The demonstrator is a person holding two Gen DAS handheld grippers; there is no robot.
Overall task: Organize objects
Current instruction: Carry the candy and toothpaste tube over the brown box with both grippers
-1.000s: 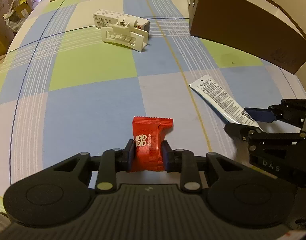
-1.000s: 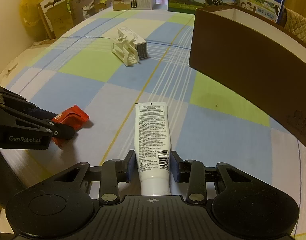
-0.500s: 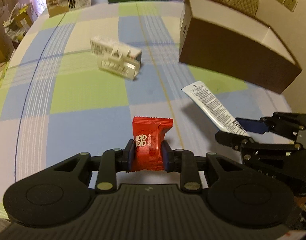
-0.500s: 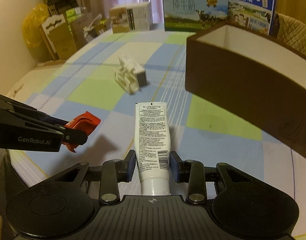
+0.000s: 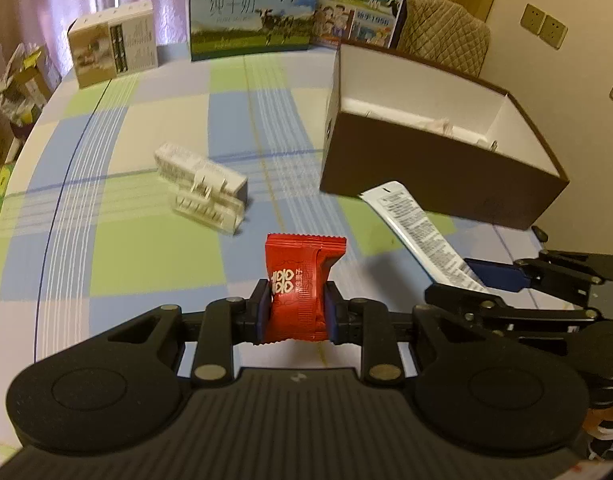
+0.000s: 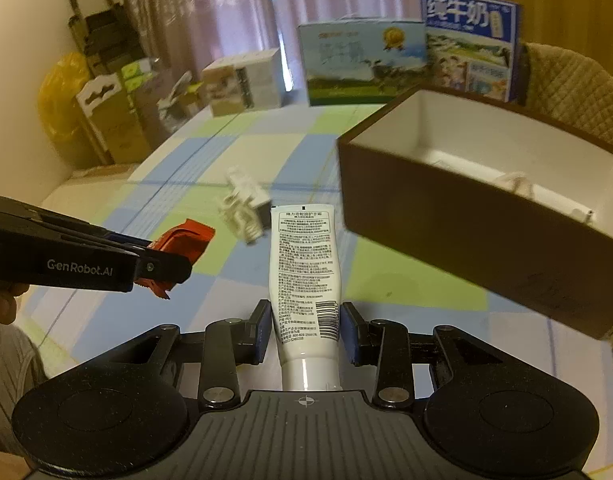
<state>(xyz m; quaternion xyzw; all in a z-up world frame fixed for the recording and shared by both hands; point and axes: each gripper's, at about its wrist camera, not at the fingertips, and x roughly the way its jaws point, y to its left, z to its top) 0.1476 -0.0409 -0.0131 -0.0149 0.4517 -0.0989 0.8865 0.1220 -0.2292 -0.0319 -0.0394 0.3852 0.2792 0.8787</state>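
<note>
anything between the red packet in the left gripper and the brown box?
Only bare checked tablecloth between red packet and brown box, per left wrist view; the white tube sits off right.

A: What lettering is legible?
B: "GenRobot.AI" on the left hand-held gripper (image 6: 162, 268); "纯牛奶" on both milk cartons (image 5: 248, 10) (image 6: 470, 44).
A: And the tube (image 6: 304, 276)?
B: Fine print and a barcode, unreadable.

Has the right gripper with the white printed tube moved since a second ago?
Yes. The right gripper, shut on the white printed tube, has risen: the brown open-top box now shows its white interior, hidden earlier.
</note>
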